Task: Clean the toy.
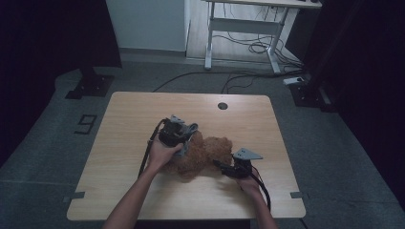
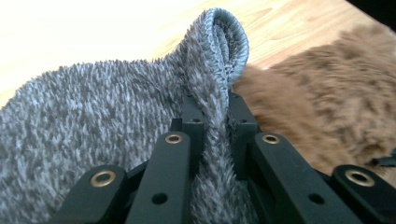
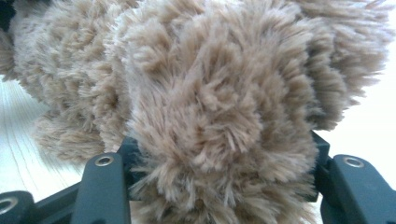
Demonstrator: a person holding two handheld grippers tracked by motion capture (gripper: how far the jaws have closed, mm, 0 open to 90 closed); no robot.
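From the high view, the brown plush bear (image 1: 203, 155) lies on the desk (image 1: 133, 114) between the left gripper (image 1: 184, 143) and the right gripper (image 1: 224, 168), the dressing seemingly just begun; the left gripper view shows its jaws pressed together on the hem of a grey fuzzy garment (image 2: 93, 116) beside the bear, not yet over it; the right gripper view shows its jaws pinching a thick tuft of the bear's fur.

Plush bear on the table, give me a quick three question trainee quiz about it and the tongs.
1. True or false: the left tongs pinch grey cloth.
2. What do the right tongs grip? A) bear B) cable C) cup
3. What does the bear lie on?

Key: 1 true; 2 A; 3 the table.
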